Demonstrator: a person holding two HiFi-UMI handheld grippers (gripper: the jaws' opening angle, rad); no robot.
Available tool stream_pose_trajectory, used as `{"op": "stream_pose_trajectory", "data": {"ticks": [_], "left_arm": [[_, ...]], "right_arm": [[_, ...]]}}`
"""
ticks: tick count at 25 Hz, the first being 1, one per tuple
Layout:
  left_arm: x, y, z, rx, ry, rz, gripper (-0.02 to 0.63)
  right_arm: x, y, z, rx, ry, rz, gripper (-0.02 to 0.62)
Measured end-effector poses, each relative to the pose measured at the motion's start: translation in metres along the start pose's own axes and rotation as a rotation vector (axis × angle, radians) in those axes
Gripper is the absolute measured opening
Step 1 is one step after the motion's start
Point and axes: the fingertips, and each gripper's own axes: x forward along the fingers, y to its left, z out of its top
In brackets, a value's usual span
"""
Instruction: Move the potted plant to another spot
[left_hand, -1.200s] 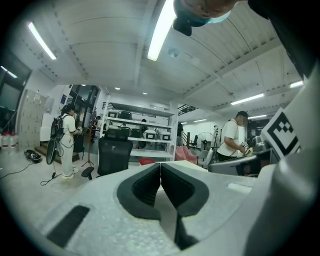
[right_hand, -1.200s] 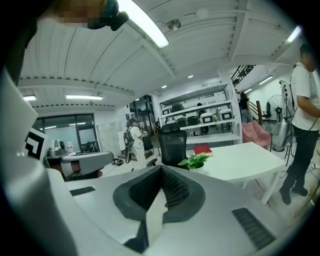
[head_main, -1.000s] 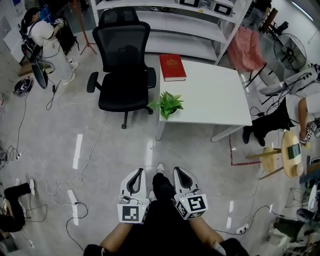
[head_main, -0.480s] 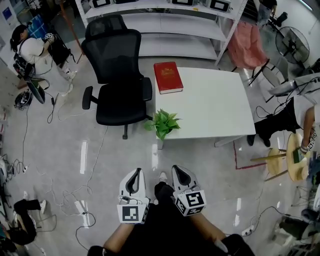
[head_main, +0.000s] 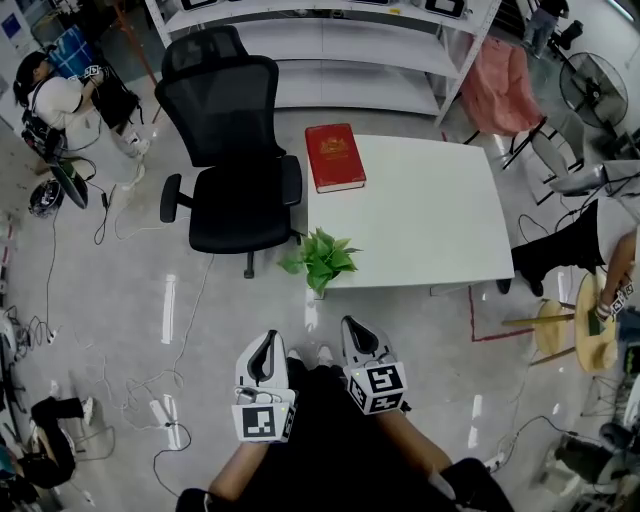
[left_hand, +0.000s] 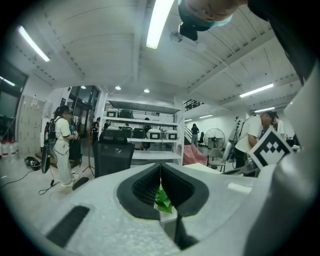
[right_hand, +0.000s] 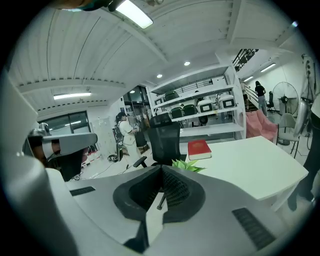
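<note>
The potted plant (head_main: 320, 262), green leaves in a small pot, stands on the near left corner of the white table (head_main: 430, 215). My left gripper (head_main: 268, 342) and right gripper (head_main: 354, 328) are held side by side over the floor, a short way before the plant and apart from it. Both are shut with nothing between the jaws. In the left gripper view the plant (left_hand: 163, 199) shows through the slit below the shut tips of the left gripper (left_hand: 160, 167). In the right gripper view the plant (right_hand: 187, 164) sits just beyond the right gripper (right_hand: 161, 171).
A red book (head_main: 334, 157) lies on the table's far left part. A black office chair (head_main: 232, 150) stands left of the table, white shelves (head_main: 330, 50) behind it. Cables (head_main: 130, 390) trail over the floor at the left. People stand at the far left and sit at the right.
Both grippers have come closer to the table. The plant and table corner now lie lower in the head view, nearer the gripper tips. The jaws stay shut.
</note>
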Motion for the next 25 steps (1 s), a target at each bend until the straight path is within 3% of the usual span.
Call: {"op": "stream_pose_trajectory", "data": {"ticks": [6, 14, 25], "left_arm": [[0.026, 0.002, 0.0, 0.085, 0.04, -0.025, 0.018], [0.091, 0.017, -0.003, 0.055, 0.066, -0.126, 0.018], [0.19, 0.04, 0.008, 0.046, 0.085, -0.264, 0.018]], "right_arm": [[0.031, -0.022, -0.016, 0.016, 0.086, -0.03, 0.011], [0.082, -0.047, -0.024, 0.04, 0.168, -0.091, 0.012], [0.152, -0.091, -0.071, 0.178, 0.39, -0.189, 0.014]]}}
